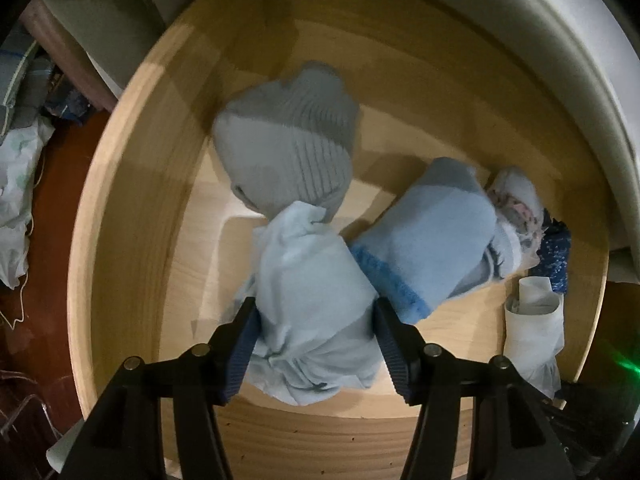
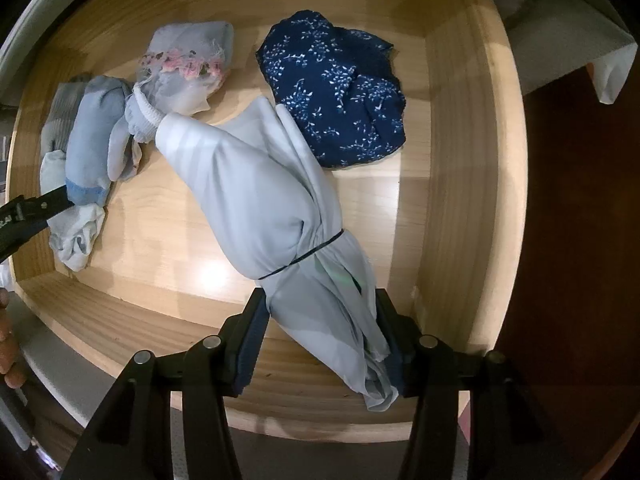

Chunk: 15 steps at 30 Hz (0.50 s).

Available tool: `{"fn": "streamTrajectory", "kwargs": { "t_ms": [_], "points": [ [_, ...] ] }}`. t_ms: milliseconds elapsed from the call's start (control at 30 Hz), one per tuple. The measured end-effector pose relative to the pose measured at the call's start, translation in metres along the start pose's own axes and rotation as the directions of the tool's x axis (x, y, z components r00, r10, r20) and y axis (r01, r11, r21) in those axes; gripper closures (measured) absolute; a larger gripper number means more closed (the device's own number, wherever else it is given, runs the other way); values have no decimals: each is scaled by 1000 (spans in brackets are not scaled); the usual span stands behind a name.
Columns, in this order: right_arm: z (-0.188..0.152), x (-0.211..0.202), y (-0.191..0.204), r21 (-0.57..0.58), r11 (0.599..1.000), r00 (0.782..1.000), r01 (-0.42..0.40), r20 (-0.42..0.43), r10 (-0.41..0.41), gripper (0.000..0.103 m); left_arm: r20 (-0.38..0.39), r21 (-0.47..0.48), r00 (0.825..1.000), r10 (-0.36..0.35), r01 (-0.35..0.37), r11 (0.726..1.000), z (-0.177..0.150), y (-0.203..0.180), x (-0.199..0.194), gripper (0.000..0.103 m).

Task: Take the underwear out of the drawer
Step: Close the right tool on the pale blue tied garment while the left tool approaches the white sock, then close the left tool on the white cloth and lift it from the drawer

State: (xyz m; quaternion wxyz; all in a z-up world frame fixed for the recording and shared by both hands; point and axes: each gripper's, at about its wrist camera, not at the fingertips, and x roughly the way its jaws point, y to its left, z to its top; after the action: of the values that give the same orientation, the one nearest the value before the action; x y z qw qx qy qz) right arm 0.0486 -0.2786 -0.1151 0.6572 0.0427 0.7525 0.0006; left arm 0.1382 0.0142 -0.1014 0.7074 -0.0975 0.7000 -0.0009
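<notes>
Left gripper (image 1: 314, 344) fingers clamp pale blue bundle (image 1: 308, 280) | right gripper (image 2: 320, 340) fingers seemingly grip grey tied garment (image 2: 256, 200)

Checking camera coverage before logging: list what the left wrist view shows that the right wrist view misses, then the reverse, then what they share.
Only the left wrist view: the left gripper straddling a pale blue bundle, and the whole grey ribbed bundle.

Only the right wrist view: the right gripper around the tail of a long pale grey bundle, and the navy floral garment in full.

Both: the wooden drawer, the blue-banded bundle and the pink-trimmed bundle.
</notes>
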Motion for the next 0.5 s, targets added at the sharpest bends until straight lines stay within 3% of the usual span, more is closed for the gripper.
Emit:
{"fn": "streamTrajectory", "kwargs": {
  "t_ms": [200,500],
  "points": [
    [3,4,1,-8,1000,1000,13,-6,-13,53,-59,28,997,48,-46,999,4,-3,11,42],
    [8,7,7,-22,999,1000,28,-12,-28,46,-82,111,989,125,-116,987,11,-21,21,40]
  ]
}}
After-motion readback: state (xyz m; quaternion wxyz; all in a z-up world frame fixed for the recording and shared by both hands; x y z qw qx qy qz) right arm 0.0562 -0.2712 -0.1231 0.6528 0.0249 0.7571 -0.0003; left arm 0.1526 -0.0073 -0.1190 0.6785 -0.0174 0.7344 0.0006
